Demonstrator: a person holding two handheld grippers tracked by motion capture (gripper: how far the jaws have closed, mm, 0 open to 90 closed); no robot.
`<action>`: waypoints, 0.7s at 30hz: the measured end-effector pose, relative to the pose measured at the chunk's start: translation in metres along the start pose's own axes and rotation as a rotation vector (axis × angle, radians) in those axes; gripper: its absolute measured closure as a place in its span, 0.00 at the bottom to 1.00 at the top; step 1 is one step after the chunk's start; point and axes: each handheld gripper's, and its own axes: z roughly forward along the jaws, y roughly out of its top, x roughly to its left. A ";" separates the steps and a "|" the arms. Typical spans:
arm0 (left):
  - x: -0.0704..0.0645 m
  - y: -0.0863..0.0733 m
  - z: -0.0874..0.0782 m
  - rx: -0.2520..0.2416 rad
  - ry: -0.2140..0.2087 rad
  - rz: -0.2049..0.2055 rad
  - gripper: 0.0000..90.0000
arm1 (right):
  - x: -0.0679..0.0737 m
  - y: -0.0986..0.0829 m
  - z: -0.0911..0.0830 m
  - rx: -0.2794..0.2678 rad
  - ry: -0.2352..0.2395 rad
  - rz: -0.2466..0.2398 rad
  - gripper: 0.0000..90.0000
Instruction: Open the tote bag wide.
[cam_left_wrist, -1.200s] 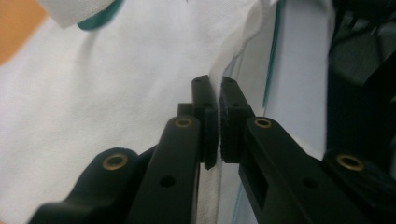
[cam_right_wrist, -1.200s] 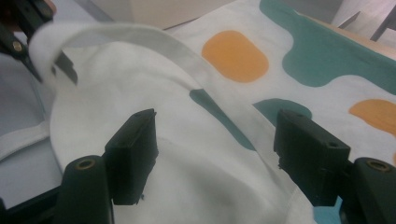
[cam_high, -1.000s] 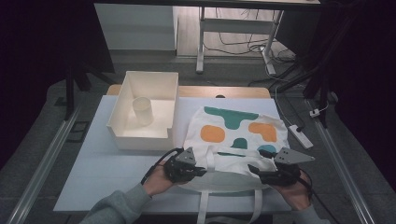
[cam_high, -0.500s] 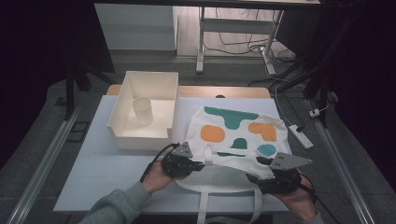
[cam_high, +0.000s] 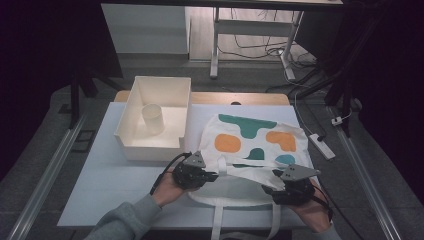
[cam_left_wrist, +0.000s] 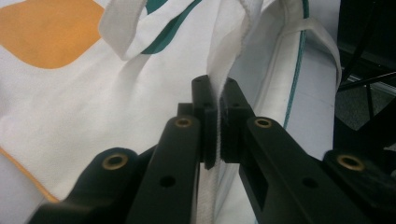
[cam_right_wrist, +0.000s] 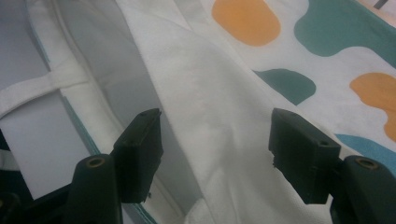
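A: At 9 o'clock on the table (cam_high: 100, 185), what's there?
B: White bin (cam_high: 131, 142), pale cup (cam_high: 152, 119) standing inside. Cup base partly hidden by the bin's near wall.
A: Left gripper (cam_high: 212, 176)?
B: Near edge, about 7 o'clock from the tote bag (cam_high: 250, 135). Its own view: jaws pinched tight on a fold of the bag's white rim (cam_left_wrist: 219, 81). Hand under it mostly covered by the gripper body.
A: Bag itself?
B: Flat, centre-right of table, orange and green blobs up. Mouth faces the person; handles (cam_high: 216, 220) hang off the near edge, cut off by the frame.
A: Right gripper (cam_high: 267, 189)?
B: 5 o'clock from the bag, at the mouth. Its view: jaws spread wide, white cloth (cam_right_wrist: 219, 140) lies between them, neither pad touching that I can see.
A: Any text, logos?
B: None readable. Power strip (cam_high: 320, 145) on floor at 3 o'clock, too small for markings.
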 end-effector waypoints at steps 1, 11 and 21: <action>0.000 0.000 0.000 -0.002 0.000 -0.001 0.96 | 0.000 -0.001 0.001 0.002 -0.001 0.003 0.39; 0.002 0.000 -0.001 -0.009 0.006 -0.005 0.96 | 0.001 -0.004 0.010 0.055 -0.015 -0.035 0.53; 0.000 -0.001 -0.003 -0.010 0.000 0.004 0.96 | 0.005 -0.001 0.007 0.062 0.012 -0.060 0.94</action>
